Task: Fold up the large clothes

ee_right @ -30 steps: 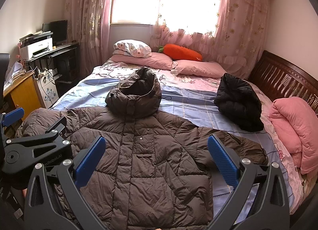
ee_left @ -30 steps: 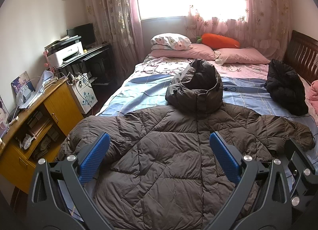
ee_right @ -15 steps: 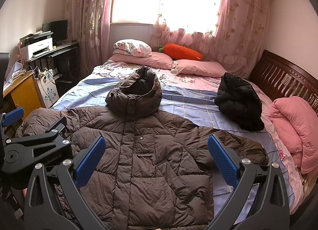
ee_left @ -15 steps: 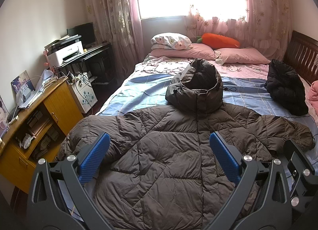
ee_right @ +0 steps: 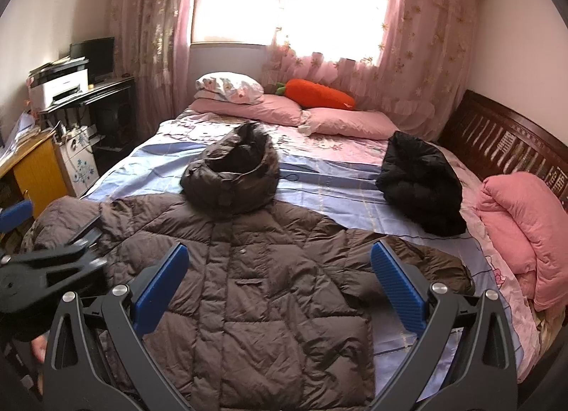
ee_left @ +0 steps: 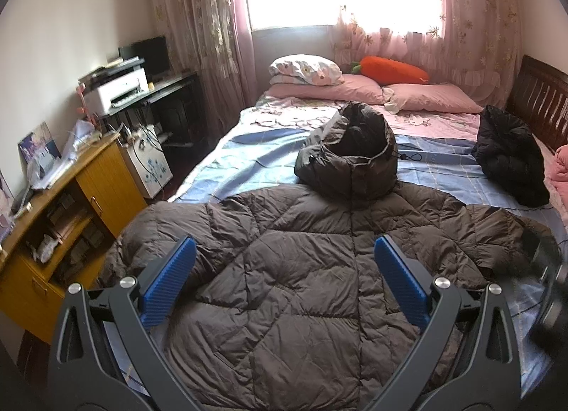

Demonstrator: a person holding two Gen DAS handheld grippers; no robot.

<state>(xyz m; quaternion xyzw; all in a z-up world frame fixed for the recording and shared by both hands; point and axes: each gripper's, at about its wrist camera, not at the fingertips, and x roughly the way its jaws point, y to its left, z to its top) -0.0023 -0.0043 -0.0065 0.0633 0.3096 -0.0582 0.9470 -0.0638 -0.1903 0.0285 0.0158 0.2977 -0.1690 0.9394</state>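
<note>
Big brown quilted hooded puffer jacket lies front-up, spread flat across the near part of the blue-and-pink sheeted bed, hood toward the far pillows, sleeves out left and right. Left gripper and right gripper both hover over the body, jaws spread wide, holding nothing. Folding not started, by my read. Best first move: take one sleeve near the cuff, pinch both fabric layers firmly since the padding is slippery and springy, then fold it across the chest; keep low to avoid dragging the jacket. Black puffy garment at far right stays clear.
</note>
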